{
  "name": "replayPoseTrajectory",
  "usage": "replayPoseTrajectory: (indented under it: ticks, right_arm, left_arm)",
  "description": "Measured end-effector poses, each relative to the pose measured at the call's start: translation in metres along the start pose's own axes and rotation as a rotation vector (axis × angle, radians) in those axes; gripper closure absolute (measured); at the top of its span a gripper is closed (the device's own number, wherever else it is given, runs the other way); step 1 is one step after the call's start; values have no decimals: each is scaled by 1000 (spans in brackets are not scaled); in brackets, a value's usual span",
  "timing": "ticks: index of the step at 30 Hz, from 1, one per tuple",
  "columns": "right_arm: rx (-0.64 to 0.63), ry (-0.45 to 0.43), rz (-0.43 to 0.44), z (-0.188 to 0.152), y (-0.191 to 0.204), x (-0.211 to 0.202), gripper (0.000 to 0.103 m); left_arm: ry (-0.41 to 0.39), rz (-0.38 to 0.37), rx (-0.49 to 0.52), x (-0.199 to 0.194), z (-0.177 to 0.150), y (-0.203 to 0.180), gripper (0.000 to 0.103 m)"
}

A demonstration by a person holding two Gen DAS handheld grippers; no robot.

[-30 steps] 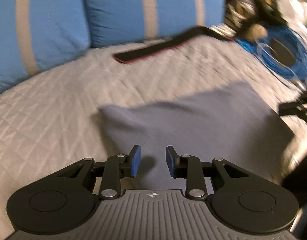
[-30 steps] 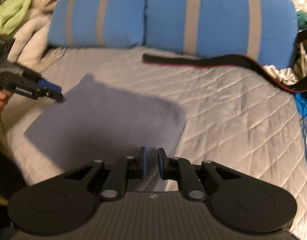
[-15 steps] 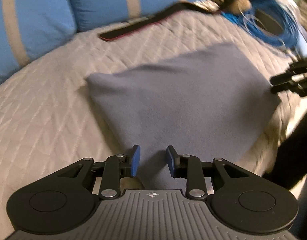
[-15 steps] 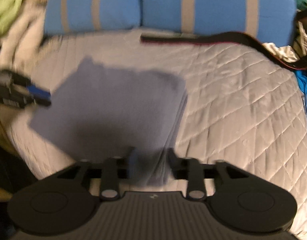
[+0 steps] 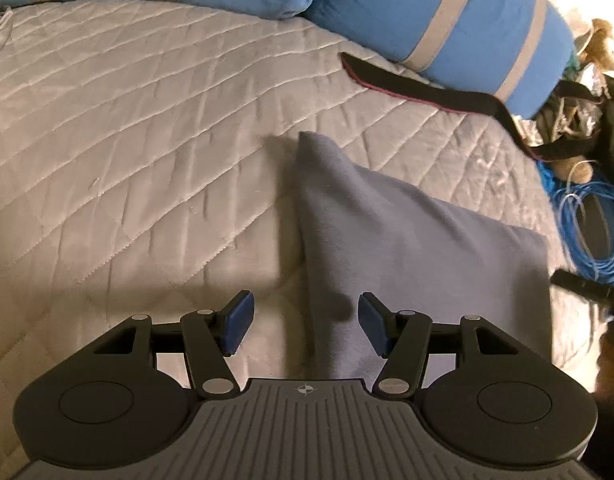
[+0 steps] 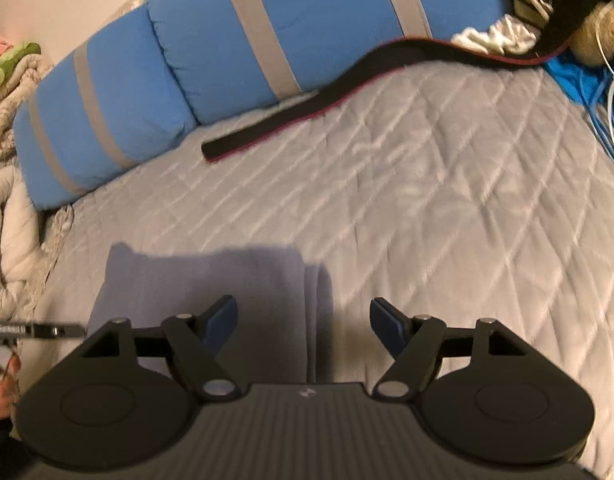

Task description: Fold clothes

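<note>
- While it lies flat on the quilted bedspread (image 5: pixel 147 140), the folded grey-blue garment (image 5: pixel 407 240) sits near the bed's front edge.
- Left gripper (image 5: pixel 305 330) is opening, pads clear, straddling the garment's left edge.
- Right gripper (image 6: pixel 303 326) is opening wide, gripping nothing, over its right edge.
- Black strap (image 6: pixel 307 120) at twelve o'clock, against blue pillows (image 6: pixel 267 32).

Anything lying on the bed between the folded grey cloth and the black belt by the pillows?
No, just bare quilt between the folded grey cloth and the black belt; the right wrist view shows it best.

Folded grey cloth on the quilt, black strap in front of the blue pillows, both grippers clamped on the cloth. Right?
Not quite: neither gripper is clamped. The left gripper and right gripper have their jaws opening over the grey cloth, pads clear of it, per both wrist views. The rest holds.
</note>
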State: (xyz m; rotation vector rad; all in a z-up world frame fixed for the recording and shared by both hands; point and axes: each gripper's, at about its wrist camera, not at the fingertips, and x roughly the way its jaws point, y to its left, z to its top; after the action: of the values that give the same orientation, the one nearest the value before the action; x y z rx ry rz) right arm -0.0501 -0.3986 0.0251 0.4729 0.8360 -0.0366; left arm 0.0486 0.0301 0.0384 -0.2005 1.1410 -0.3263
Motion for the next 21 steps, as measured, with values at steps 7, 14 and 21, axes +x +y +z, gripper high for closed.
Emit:
replayPoseTrajectory:
  ticks: [7, 14, 21]
  right_arm:
    - [20, 57, -93, 12, -6, 44, 23]
    - [130, 102, 8, 17, -18, 34, 22]
    - [226, 264, 112, 5, -37, 40, 22]
  left_arm:
    - [8, -13, 40, 6, -2, -6, 47]
    - [29, -58, 8, 10, 0, 0, 47]
    - [72, -172, -71, 18, 4, 18, 37]
